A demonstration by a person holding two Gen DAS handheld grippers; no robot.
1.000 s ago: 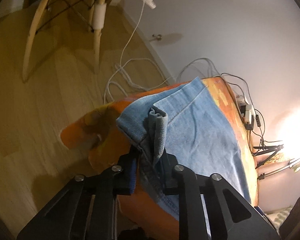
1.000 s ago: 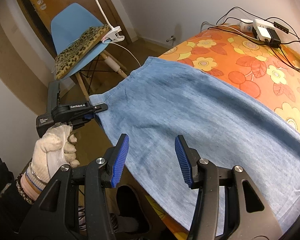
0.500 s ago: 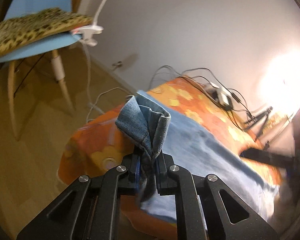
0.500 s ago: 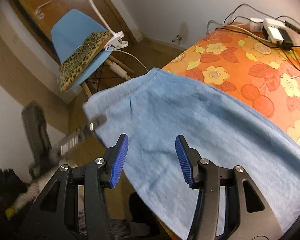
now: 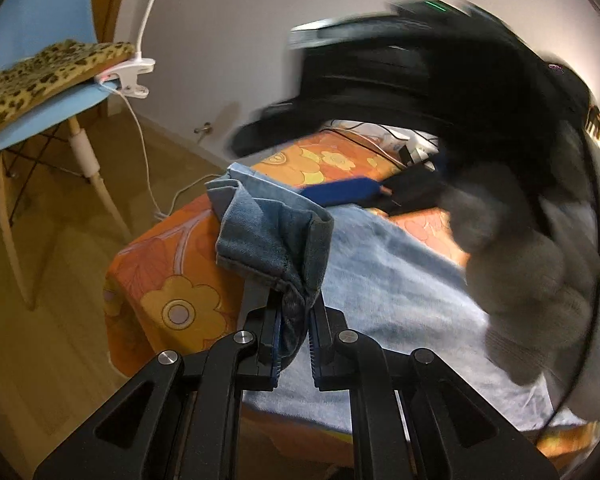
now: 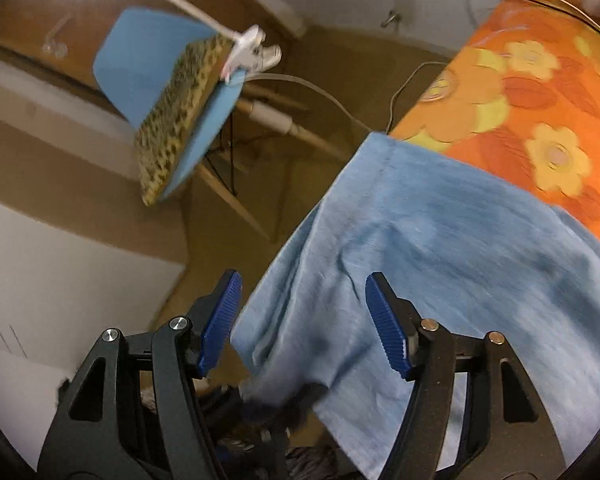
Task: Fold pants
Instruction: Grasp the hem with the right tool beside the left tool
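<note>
While the left gripper [image 5: 294, 330] pinches the pants [image 5: 380, 276], the right gripper [image 6: 302, 320] gapes.

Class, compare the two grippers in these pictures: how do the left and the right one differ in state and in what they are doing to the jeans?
The left gripper is shut, pinching a bunched hem of the jeans; the right gripper is open, gripping nothing. The left lifts its fold above the tablecloth; the right only hovers over flat denim. Both have black arms and blue ribbed pads.

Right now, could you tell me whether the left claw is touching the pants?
Touching: the left wrist view shows the left claw shut on the pants.
</note>
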